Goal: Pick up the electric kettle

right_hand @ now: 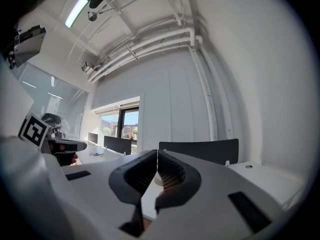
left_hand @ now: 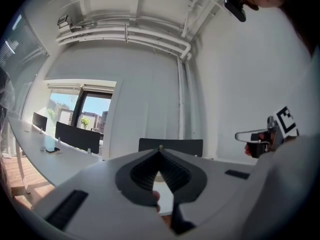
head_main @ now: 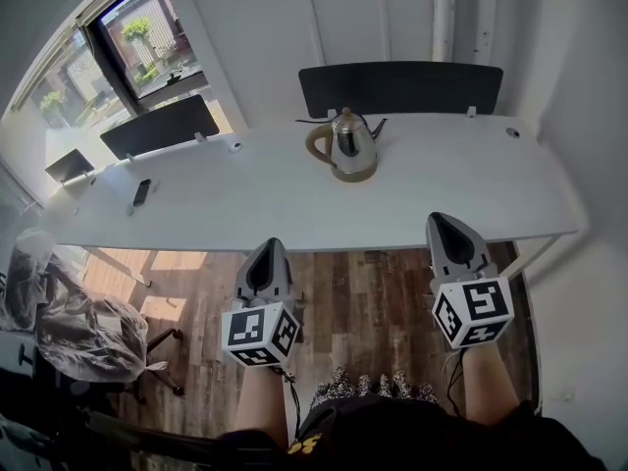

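Note:
The electric kettle (head_main: 348, 145), polished steel with a tan handle and base, stands upright on the white table (head_main: 471, 194) near its far edge. Both grippers hang in front of the table's near edge, well short of the kettle. The left gripper (head_main: 268, 248) is shut with nothing in it, below and left of the kettle. The right gripper (head_main: 444, 222) is also shut and empty, to the kettle's right. In the left gripper view only the kettle's lid knob (left_hand: 160, 146) peeps over the closed jaws. In the right gripper view the jaws hide the kettle.
Black divider panels (head_main: 400, 86) (head_main: 160, 126) stand along the table's far side. A phone (head_main: 141, 191) and a small screen (head_main: 69, 165) sit at the table's left end. A plastic-covered chair (head_main: 69, 317) stands on the wooden floor (head_main: 363, 292) at the left.

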Available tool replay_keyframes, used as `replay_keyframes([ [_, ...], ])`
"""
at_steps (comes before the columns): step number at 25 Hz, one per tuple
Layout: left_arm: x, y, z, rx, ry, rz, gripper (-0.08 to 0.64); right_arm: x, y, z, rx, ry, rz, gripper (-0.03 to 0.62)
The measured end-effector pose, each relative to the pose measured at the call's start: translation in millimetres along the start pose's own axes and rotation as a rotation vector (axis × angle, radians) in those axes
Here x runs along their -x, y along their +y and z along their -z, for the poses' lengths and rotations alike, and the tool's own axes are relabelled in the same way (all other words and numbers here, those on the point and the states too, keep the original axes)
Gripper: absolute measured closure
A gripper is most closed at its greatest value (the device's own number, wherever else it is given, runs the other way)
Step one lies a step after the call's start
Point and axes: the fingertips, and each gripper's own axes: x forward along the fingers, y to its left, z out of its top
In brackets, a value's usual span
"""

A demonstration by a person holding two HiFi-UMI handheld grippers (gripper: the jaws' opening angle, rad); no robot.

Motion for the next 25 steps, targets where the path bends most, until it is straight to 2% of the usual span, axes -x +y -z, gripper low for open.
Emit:
replay_keyframes([
  [9,-36,17,6,-0.014,0.015,0.029,0.558,-39,1,6,-0.003,0.011,0.021,0.584],
  [25,-153,76,14,-0.015,0.034,0.109,0.558,-150,1,6,0.0,0.019,0.112,0.584],
])
